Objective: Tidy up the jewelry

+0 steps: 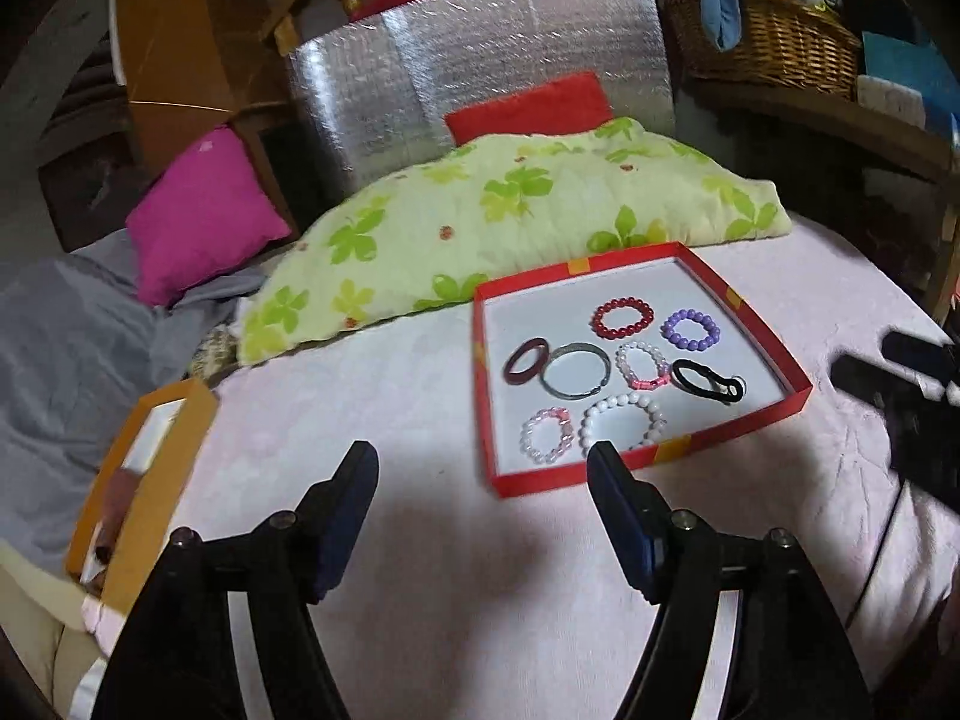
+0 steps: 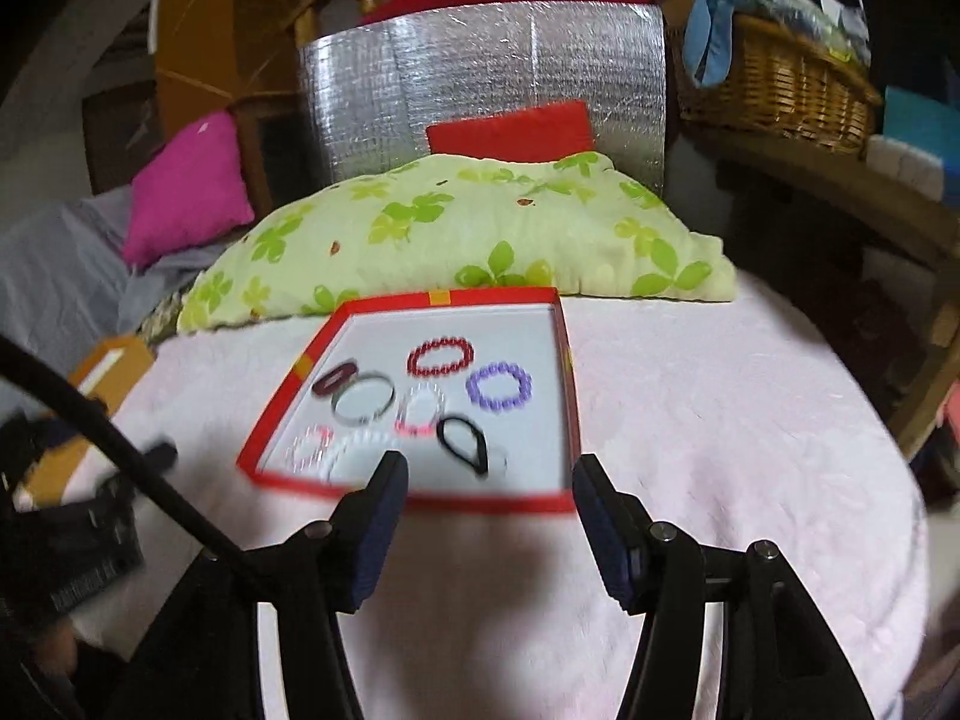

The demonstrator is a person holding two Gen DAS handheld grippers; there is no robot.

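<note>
Two pairs of tongs hover over a bed covered in a pale pink blanket (image 1: pixel 420 540), both standing wide apart with nothing between them. The left tongs (image 1: pixel 483 468) sit low in the left wrist view, and the red tray (image 1: pixel 654 456) lies just ahead and to the right of them, its near corner close to the right-hand tip. In the right wrist view the right tongs (image 2: pixel 489 477) hang just short of the tray's near rim, almost centred on it. Inside the tray, spaced apart on its white floor, lie a red bead bracelet (image 1: pixel 624 317), a purple bead bracelet (image 1: pixel 690 333), a dark maroon ring (image 1: pixel 527 362), a silver bangle (image 1: pixel 575 370), a small pink-and-white bracelet (image 1: pixel 642 365), a black hair tie (image 1: pixel 708 381), a pale pink bracelet (image 1: pixel 547 435) and a white bead bracelet (image 1: pixel 624 425). An orange box (image 1: pixel 144 480) rests at the bed's left edge, well apart from the tray. The jewelry looks sorted already — the step in hand seems to be drawing clear. To do that well, lift straight away without clipping the rim, since a nudge could slide the light pieces together. A green leaf-print pillow (image 1: pixel 510 222) lies behind the tray.
</note>
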